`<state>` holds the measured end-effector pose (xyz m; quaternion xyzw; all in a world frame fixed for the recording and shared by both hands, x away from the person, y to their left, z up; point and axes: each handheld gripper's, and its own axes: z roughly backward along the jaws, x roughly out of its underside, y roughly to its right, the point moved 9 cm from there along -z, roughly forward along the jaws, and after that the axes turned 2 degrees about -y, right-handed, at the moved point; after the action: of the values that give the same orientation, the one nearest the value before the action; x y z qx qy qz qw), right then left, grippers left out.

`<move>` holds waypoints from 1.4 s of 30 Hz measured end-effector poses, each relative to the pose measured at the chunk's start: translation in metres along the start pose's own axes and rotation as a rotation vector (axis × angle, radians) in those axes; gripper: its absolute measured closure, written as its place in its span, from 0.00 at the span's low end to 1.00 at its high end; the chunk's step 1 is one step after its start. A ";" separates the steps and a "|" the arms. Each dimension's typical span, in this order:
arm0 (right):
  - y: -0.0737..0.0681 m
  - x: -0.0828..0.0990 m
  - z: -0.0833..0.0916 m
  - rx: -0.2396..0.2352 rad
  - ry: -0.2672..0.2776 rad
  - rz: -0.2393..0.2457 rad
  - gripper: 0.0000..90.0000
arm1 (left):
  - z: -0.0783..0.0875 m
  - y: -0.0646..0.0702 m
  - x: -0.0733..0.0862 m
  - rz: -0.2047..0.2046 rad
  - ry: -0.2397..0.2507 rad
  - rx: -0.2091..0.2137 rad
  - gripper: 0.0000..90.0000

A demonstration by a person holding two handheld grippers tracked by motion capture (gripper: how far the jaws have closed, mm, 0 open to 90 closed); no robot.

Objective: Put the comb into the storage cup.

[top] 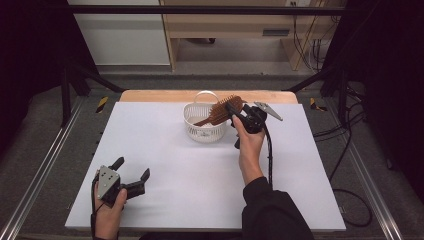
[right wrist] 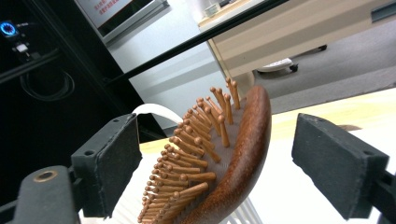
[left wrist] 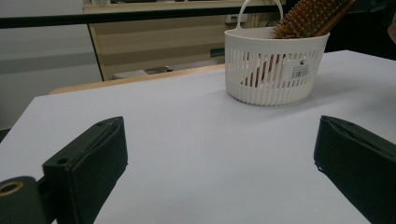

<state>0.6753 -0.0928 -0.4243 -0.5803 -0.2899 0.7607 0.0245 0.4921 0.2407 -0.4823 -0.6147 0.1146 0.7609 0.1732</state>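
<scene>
A brown wooden hairbrush (top: 221, 110) stands tilted in a small white basket (top: 202, 131) at the far middle of the white counter (top: 200, 170). Its handle end is down inside the basket, and its head with the little wooden pins sticks up and out over the right rim. The right gripper (top: 235, 111) is at the head of the hairbrush, just right of the basket. In the right gripper view the head of the hairbrush (right wrist: 219, 154) sits between the two black jaws, but the jaws are apart and there is a gap on each side, so they are not squeezing it. The left gripper (top: 131, 174) rests at the near left of the counter, well apart from the basket. Its jaws are wide apart with nothing between them. In the left gripper view the basket (left wrist: 275, 70) stands far off, with the hairbrush (left wrist: 310, 16) leaning out of it.
</scene>
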 end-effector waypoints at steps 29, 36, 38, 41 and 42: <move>0.001 -0.024 0.019 0.032 -0.009 0.088 0.12 | 0.002 -0.006 0.000 0.009 0.005 -0.011 0.02; 0.000 -0.027 0.021 0.029 -0.006 0.123 0.13 | 0.002 -0.006 0.000 0.010 0.007 -0.013 0.02; -0.001 -0.030 0.022 0.033 -0.001 0.139 0.13 | 0.002 -0.007 0.000 0.011 0.007 -0.013 0.02; 0.000 -0.032 0.021 0.038 0.001 0.151 0.13 | 0.002 -0.006 0.000 0.011 0.005 -0.012 0.02; 0.000 -0.032 0.021 0.038 0.001 0.151 0.13 | 0.002 -0.006 0.000 0.010 0.005 -0.011 0.02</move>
<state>0.6667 -0.1140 -0.3931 -0.6004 -0.2308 0.7654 -0.0216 0.4929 0.2470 -0.4817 -0.6168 0.1137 0.7610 0.1658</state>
